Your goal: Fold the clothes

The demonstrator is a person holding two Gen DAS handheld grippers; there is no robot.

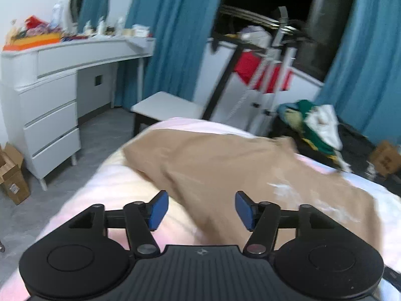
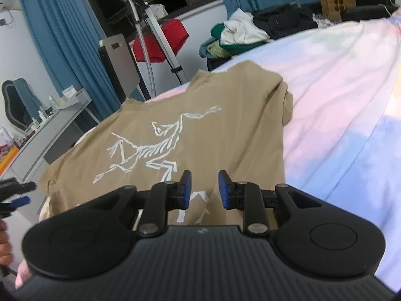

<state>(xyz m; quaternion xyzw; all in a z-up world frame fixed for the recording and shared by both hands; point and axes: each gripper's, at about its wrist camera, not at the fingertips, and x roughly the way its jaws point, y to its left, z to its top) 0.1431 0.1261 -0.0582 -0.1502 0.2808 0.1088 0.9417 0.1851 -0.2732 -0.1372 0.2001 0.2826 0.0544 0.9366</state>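
A tan T-shirt (image 2: 205, 125) with a white skeleton-bird print lies spread on the bed (image 2: 338, 87); its far side looks folded inward. It also shows in the left wrist view (image 1: 225, 165), blurred. My left gripper (image 1: 201, 209) is open and empty, just above the shirt's near edge. My right gripper (image 2: 205, 188) is open, narrower, and empty, hovering over the shirt's lower part. The left gripper's fingertips (image 2: 20, 200) show at the left edge of the right wrist view.
The bed has a pink, white and blue cover. A pile of clothes (image 2: 238, 37) lies at its far side. A white dresser (image 1: 50, 100) with clutter, a white stool (image 1: 168, 107), a garment steamer stand (image 2: 150, 37) and cardboard boxes (image 1: 12, 173) stand around.
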